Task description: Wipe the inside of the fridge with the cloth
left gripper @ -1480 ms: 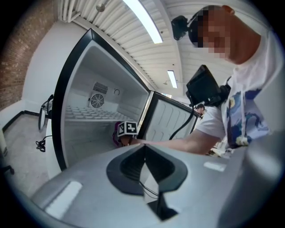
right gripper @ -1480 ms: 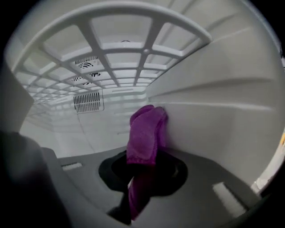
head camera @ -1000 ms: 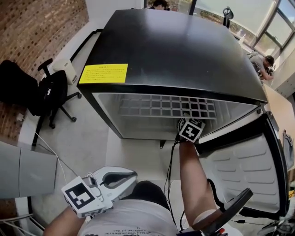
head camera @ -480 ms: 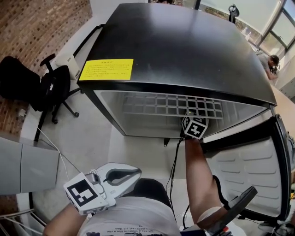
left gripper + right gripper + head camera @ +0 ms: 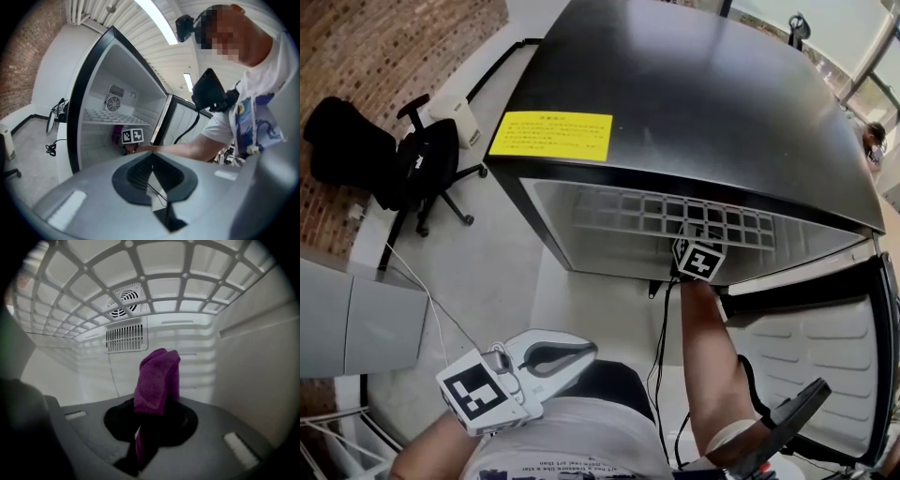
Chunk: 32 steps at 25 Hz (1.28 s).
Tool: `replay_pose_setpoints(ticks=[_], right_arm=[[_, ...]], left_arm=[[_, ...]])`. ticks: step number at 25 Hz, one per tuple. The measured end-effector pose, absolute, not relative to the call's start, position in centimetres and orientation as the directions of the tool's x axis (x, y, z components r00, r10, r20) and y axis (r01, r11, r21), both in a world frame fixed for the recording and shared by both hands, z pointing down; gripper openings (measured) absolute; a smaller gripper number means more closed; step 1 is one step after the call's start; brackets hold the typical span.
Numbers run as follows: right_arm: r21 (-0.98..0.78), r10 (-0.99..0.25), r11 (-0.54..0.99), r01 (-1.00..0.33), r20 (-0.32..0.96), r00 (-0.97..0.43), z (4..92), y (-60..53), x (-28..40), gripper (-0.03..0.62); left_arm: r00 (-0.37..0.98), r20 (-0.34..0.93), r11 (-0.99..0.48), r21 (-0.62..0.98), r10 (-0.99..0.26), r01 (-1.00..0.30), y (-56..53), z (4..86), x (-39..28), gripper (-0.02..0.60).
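Little real motion in the last second: the head view has swung, so the fridge (image 5: 703, 103) sits further right in the picture, but the right gripper (image 5: 151, 423) is still at the fridge mouth just under the shelf (image 5: 675, 220), and the left gripper (image 5: 151, 187) is still parked low outside the fridge, in front of its left half. Right gripper jaws are clamped on the purple cloth (image 5: 157, 378), which is folded and sticks up past the jaw tips, pointing at the fridge's back wall (image 5: 187, 343). The cloth is inside the fridge below the shelf and looks clear of every surface: the back wall, vent slots (image 5: 124, 337) and fan grille (image 5: 125, 296) are all well behind it, and the right side wall (image 5: 253, 362) is off to one side. Left gripper jaws are together with nothing between them, so it's idle. The fridge door (image 5: 811, 366) is swung fully open at the fridge's right. Progress, my read: access is done, with the door open and the cloth gripped and carried inside, but nothing shows the cloth pressed on a surface now. The liner is plain white everywhere, with no streaks or wet marks, so I can't tell what has already been wiped. I'd count the back wall, side walls, floor, shelf and door liner as still to do.
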State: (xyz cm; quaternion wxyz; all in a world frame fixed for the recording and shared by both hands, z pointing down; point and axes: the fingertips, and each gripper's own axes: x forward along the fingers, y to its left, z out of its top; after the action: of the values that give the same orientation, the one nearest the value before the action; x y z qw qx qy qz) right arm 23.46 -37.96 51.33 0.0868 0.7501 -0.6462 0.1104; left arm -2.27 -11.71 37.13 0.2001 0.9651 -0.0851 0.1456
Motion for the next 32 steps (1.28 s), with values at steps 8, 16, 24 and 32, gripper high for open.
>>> replay_pose_setpoints(ticks=[8, 16, 24, 32], right_arm=[[0.006, -0.961, -0.036, -0.999, 0.273, 0.036, 51.2, -40.0, 18.8, 0.055], [0.008, -0.958, 0.086, -0.996, 0.276, -0.080, 51.2, -41.4, 13.9, 0.055], [0.022, -0.941, 0.217, -0.976, 0.271, -0.203, 51.0, -42.4, 8.8, 0.055], [0.005, -0.903, 0.348, -0.937, 0.269, -0.334, 51.6, -42.9, 4.4, 0.055]], left_arm=[[0.937, 0.317, -0.892, 0.367, -0.146, -0.263, -12.0, 37.1, -3.2, 0.006], [0.927, 0.324, -0.873, 0.374, -0.192, -0.311, -12.3, 37.1, -4.5, 0.007], [0.921, 0.317, -0.866, 0.366, -0.228, -0.341, -12.3, 36.5, -4.9, 0.006], [0.914, 0.327, -0.858, 0.370, -0.240, -0.357, -11.7, 36.8, -5.6, 0.006]])
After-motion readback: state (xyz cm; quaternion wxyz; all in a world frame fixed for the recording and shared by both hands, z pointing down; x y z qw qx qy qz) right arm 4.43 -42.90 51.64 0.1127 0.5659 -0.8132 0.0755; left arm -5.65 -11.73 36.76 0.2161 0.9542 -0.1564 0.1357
